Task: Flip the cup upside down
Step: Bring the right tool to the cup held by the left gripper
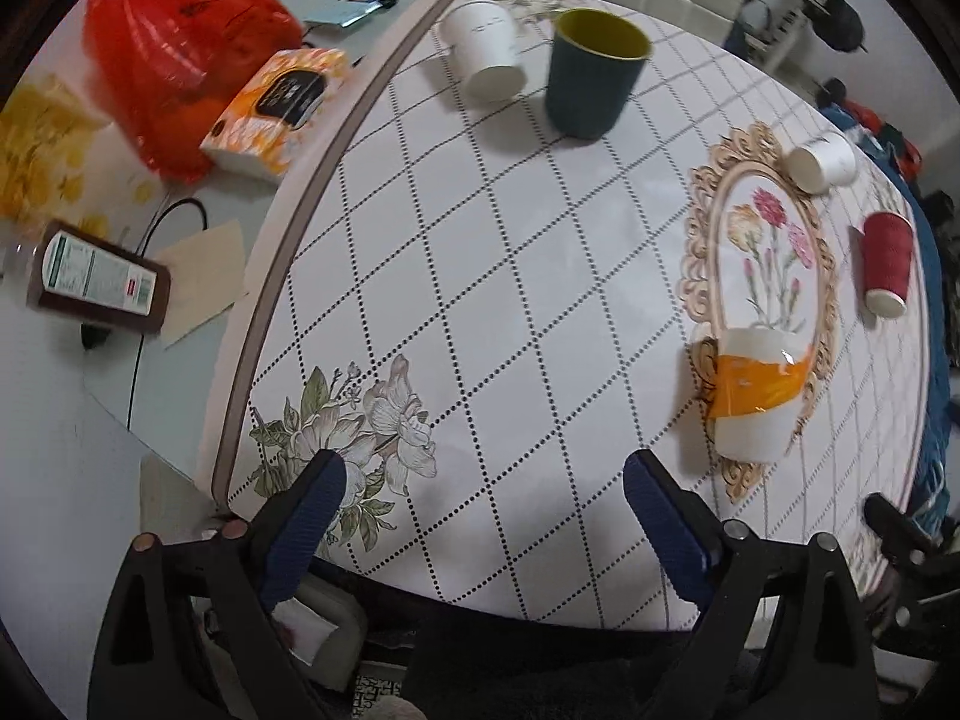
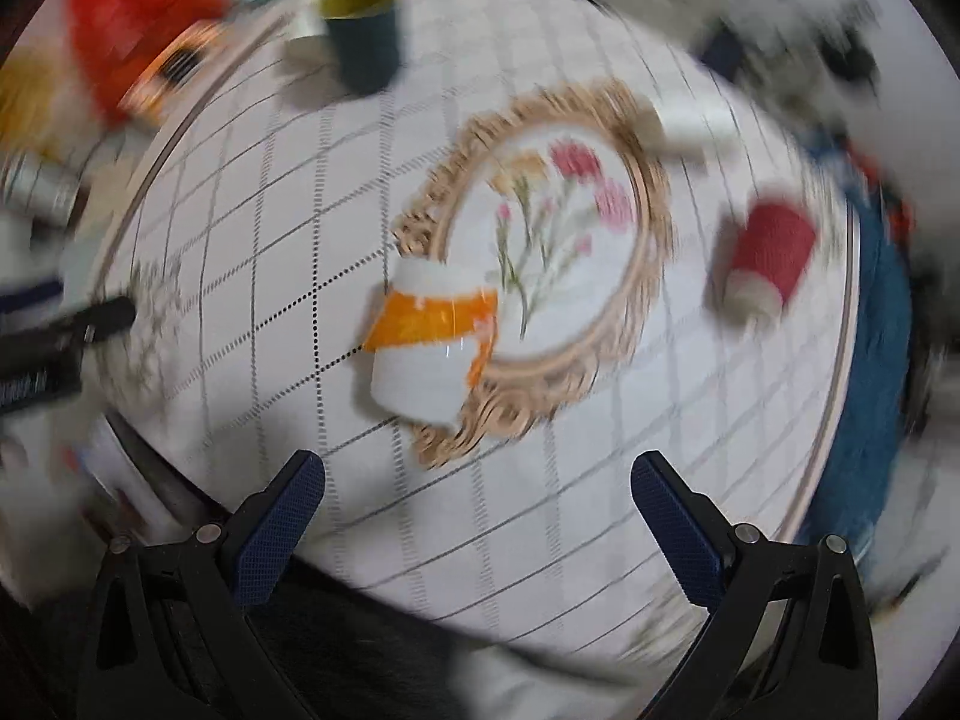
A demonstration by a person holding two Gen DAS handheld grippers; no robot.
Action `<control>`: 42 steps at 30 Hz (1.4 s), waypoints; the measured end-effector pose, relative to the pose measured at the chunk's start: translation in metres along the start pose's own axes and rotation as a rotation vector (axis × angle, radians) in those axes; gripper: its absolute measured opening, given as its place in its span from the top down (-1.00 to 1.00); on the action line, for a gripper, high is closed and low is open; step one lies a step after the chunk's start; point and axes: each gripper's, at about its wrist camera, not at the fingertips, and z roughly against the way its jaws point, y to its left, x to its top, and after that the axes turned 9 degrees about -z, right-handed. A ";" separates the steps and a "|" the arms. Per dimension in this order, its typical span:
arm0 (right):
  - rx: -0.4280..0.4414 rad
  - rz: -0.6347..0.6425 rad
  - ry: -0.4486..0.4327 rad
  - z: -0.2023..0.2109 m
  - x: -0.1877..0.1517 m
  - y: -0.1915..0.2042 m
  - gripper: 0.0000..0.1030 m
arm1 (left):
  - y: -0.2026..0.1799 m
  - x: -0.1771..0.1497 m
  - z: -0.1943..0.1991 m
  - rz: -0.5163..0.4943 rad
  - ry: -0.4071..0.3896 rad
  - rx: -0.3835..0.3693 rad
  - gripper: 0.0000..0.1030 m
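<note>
My left gripper [image 1: 483,501] hangs at the bottom of its frame, jaws released and holding nothing, over the near edge of the tabletop [image 1: 510,276]. My right gripper [image 2: 477,501] is likewise spread wide and bare, though its view is blurred. Just beyond it, at the frame's center, the white cup with the orange band [image 2: 429,339] sits on the flower medallion [image 2: 564,252], narrower end nearest me. Farther right lies a red cup [image 2: 771,255]. In the upper middle of the left view stands a dark cup with a yellow inside [image 1: 591,75], a white paper cup [image 1: 486,51] beside it.
</note>
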 end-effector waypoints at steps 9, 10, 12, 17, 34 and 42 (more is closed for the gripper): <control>-0.394 1.124 -0.167 -0.014 -0.012 0.055 -1.00 | -0.010 -0.009 -0.034 0.126 0.058 0.035 -0.84; -0.404 1.245 -0.168 -0.020 -0.019 0.057 -1.00 | -0.011 -0.010 -0.038 0.139 0.067 0.041 -0.84; -0.472 1.539 -0.216 -0.036 -0.039 0.055 -1.00 | -0.015 -0.013 -0.050 0.170 0.097 0.053 -0.84; -0.628 2.167 -0.287 -0.086 -0.077 0.025 -0.99 | -0.021 -0.019 -0.065 0.234 0.136 0.051 -0.85; -0.667 2.822 -0.460 -0.151 -0.074 0.000 -0.93 | -0.048 -0.023 -0.101 0.236 0.179 0.045 -0.85; -0.637 2.823 -0.475 -0.164 -0.063 0.014 -0.92 | -0.047 -0.024 -0.102 0.234 0.193 0.056 -0.85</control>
